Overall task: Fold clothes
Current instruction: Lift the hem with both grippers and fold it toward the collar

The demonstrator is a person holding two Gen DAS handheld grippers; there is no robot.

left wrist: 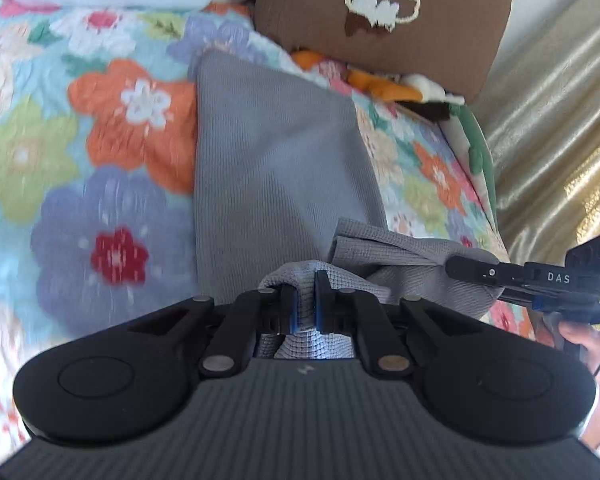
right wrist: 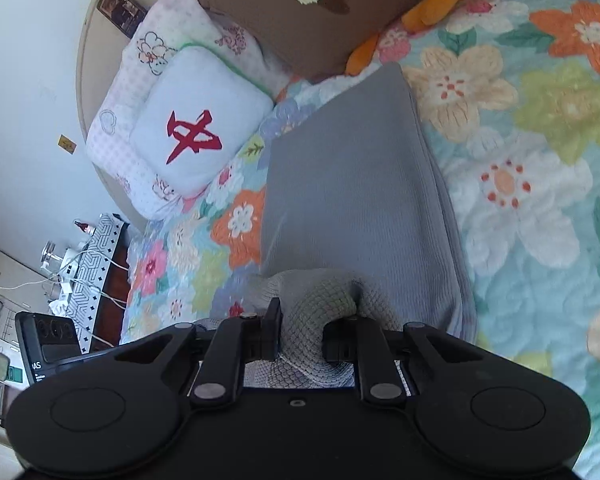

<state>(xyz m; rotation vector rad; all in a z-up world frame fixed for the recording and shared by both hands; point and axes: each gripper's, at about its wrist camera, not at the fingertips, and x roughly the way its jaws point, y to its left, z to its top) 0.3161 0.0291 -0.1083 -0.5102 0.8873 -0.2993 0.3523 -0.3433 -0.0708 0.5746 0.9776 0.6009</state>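
A grey waffle-knit garment [left wrist: 276, 168] lies lengthwise on a floral quilt [left wrist: 60, 152], stretching away from me towards the pillows. My left gripper [left wrist: 305, 300] is shut on a bunched near edge of the garment. My right gripper [right wrist: 302, 334] is shut on another bunch of the same near edge, and the garment [right wrist: 352, 184] runs away from it. The right gripper also shows in the left wrist view [left wrist: 476, 270], pinching the cloth at the right.
A brown cushion [left wrist: 384, 20], a white pillow with a red mark [right wrist: 196, 136] and an orange plush toy [left wrist: 380, 86] lie at the head of the bed. Gold curtains [left wrist: 560, 120] hang at the bed's right. A cluttered nightstand [right wrist: 88, 264] stands beside the bed.
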